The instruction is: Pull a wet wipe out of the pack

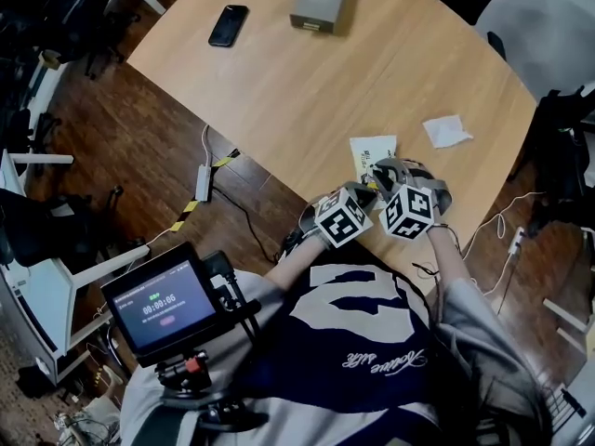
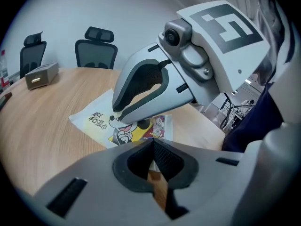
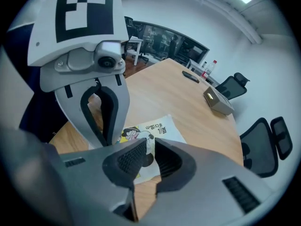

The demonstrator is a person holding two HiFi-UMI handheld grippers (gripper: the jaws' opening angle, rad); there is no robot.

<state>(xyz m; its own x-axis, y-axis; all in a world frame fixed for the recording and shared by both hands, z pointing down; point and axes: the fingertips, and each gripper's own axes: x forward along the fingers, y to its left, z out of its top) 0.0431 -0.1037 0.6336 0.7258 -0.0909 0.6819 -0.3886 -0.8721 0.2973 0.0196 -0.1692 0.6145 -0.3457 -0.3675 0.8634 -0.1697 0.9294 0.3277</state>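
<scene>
Wet wipe pack (image 1: 372, 151) lies flat near the table's (image 1: 307, 82) edge at our 12 o'clock, with both tools' tips down at its 6 o'clock end. The left gripper (image 2: 153, 145) has its jaws pressed together on nothing, and the right gripper (image 3: 149, 147) has its jaws a sliver apart and empty. We judge it a light, soft, slick pouch that will slide or lift under a tug, so one tool should pin it while the other pinches the limp wipe at the opening, which we cannot make out.

pack (image 2: 96, 119): white, yellow cartoon print | table (image 1: 372, 72): light wood | phone (image 1: 228, 25): black
</scene>
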